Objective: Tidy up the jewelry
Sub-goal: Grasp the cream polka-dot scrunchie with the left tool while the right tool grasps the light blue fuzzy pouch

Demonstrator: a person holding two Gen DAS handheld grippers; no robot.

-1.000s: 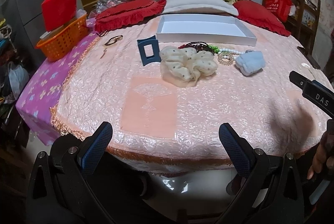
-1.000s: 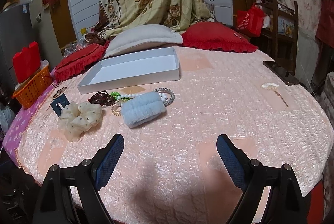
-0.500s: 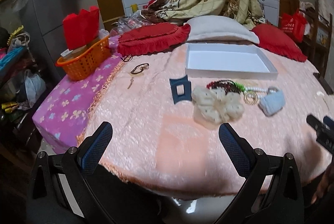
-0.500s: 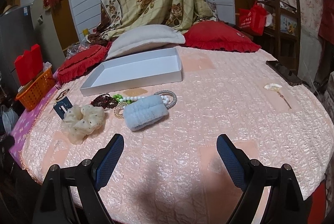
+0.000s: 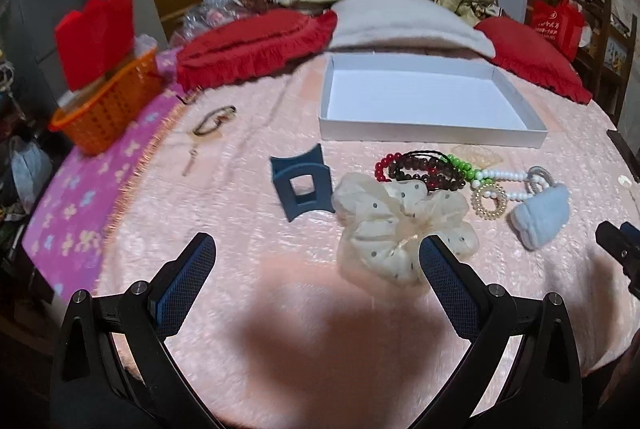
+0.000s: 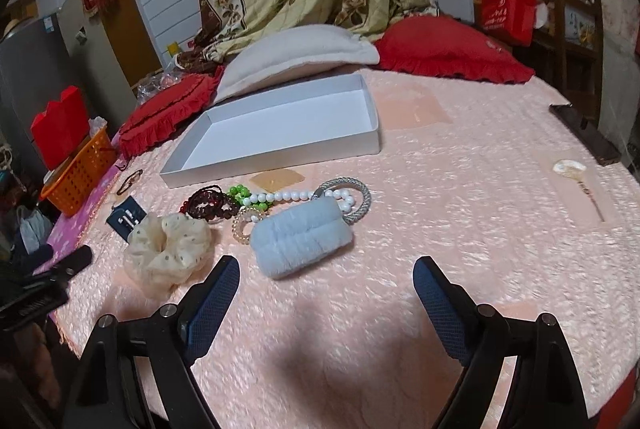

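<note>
- Looking along the left tool [image 5: 316, 261]: its jaws stand wide apart with nothing between them, above the pink bed [image 5: 248, 229].
- The white box [image 5: 432, 133] lies open with a bare white floor; the jewelry is outside it, just in front: scrunchie [image 5: 396, 225], blue clip [image 5: 302, 187], dark beads [image 5: 424, 169], pearls [image 5: 506, 175], gold ring [image 5: 490, 199], blue puff [image 5: 542, 215].
- An orange basket [image 5: 108, 109] holds something red; what lies under it is hidden.
- Motion blur softens the left side; a small bracelet [image 5: 214, 119] there is hard to make out.
- Right view: the right tool [image 6: 326, 287] is open and closing slightly, gripping nothing.
- The box [image 6: 276, 159] is bare here too.
- The puff [image 6: 302, 237] covers part of the pearls [image 6: 296, 195] and a silver bangle [image 6: 360, 195].
</note>
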